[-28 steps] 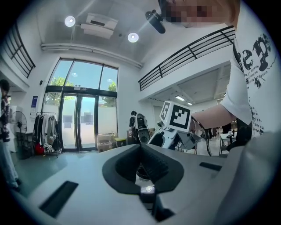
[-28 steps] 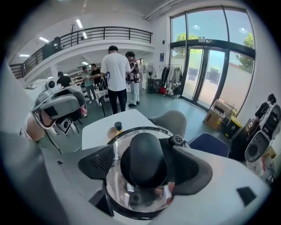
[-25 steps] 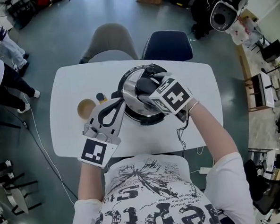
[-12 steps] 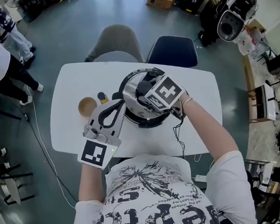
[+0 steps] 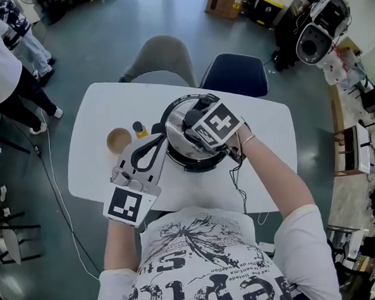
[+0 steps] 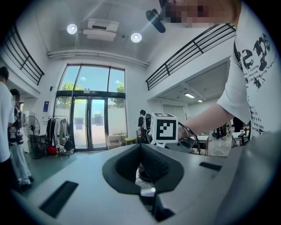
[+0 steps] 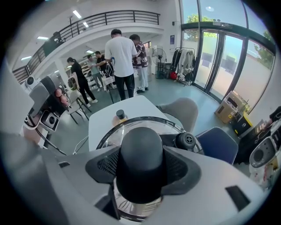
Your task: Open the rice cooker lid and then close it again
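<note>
And the right tool (image 7: 141,169), jaws just closed in, clamps the black lid knob (image 7: 141,147) ready to lift, while the left tool (image 5: 161,141) pinches the rice cooker (image 5: 183,158) at its rim to steady it.

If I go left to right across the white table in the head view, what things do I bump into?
Brown bowl → small bottle → rice cooker.
</note>
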A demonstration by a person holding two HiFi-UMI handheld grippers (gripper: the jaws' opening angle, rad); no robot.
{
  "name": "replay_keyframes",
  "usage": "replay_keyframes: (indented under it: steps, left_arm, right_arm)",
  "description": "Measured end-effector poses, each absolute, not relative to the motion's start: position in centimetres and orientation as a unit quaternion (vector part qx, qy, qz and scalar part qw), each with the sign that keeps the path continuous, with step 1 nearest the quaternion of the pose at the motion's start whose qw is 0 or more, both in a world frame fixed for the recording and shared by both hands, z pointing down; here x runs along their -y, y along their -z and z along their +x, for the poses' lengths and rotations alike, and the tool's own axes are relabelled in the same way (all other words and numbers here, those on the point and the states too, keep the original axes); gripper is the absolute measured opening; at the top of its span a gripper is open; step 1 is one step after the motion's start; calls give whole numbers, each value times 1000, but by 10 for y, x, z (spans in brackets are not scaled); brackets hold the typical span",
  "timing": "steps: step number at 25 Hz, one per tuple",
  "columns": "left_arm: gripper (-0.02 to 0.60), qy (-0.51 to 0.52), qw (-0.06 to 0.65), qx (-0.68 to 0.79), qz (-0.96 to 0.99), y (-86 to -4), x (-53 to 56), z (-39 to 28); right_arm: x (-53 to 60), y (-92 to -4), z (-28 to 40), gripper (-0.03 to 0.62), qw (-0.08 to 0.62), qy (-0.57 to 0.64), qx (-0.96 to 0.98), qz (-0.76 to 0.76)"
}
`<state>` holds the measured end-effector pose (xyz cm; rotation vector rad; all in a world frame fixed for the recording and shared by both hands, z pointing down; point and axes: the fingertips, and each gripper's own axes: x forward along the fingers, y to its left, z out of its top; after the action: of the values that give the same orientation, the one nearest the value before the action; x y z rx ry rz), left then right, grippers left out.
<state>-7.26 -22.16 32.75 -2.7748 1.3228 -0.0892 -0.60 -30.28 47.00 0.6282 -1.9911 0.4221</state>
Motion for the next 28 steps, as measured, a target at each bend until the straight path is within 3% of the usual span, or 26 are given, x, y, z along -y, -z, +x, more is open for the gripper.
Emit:
replay_keyframes:
  steps: [14,28]
  left_arm:
    - [12,22,33,-432,-901,-316,218,-60]
    - [12,22,14,-428,-904,-336,172,29]
  right_arm:
    - [287,-442,11,293,456,-178,831,264]
    - [229,-449,108,293,441,-188,834,272]
